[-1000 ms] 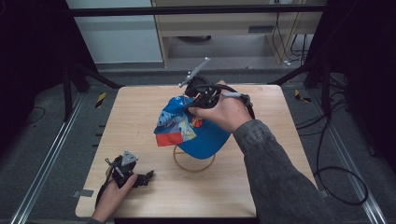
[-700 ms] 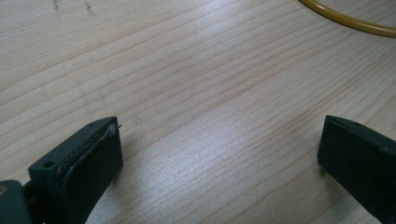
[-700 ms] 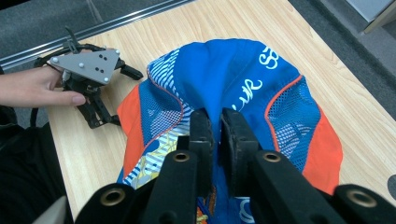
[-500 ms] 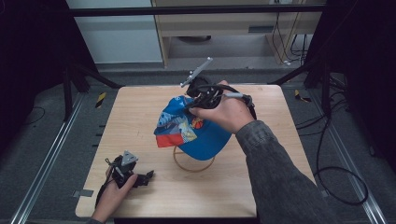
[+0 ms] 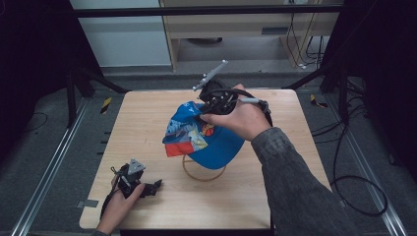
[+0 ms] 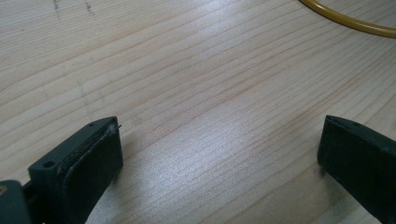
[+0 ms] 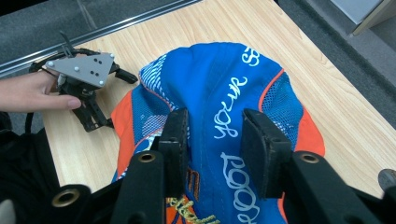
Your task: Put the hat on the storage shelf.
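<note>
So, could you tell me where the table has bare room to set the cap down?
Bare wood runs along the table's far-left side, beyond the left gripper, and along its near-right edge. The middle is crowded: the cap, the yellow ring and the right gripper.

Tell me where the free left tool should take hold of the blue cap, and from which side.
Probably the orange-and-blue brim. It juts flat and thin off the cap toward the left tool, which rests open on the table. Come in level from the person's left, one jaw above the brim, one below. The right tool straddles the crown, so that part is taken.
</note>
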Action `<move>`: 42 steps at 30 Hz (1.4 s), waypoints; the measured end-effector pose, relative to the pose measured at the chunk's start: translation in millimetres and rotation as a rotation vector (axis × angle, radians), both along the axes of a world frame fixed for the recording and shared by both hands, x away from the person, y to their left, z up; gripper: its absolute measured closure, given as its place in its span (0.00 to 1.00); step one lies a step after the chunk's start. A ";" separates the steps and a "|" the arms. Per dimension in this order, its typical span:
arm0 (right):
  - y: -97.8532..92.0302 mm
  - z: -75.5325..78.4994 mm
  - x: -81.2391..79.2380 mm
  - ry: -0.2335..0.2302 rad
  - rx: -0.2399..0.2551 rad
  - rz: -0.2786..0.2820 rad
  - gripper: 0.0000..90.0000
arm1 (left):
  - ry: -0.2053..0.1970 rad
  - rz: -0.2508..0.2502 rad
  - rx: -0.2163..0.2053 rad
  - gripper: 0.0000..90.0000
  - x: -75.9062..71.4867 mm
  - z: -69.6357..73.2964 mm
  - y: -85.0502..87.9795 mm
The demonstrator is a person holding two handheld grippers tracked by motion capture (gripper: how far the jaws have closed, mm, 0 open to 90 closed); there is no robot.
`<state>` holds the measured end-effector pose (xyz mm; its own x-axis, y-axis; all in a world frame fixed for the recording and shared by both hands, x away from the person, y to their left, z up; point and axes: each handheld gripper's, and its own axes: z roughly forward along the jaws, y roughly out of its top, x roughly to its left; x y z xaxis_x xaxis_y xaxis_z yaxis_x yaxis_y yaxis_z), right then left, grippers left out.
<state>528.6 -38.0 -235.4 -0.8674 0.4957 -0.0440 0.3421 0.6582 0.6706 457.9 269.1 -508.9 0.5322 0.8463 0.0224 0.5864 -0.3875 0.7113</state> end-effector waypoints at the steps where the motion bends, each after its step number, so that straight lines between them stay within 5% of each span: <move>1: -0.1 0.0 0.0 0.000 0.000 -0.001 0.67 | 0.001 0.001 -0.001 0.00 0.0 0.0 0.0; 42: -15.8 3.4 -12.2 0.006 0.063 -0.006 0.55 | 0.000 0.001 -0.001 0.00 0.0 0.0 0.0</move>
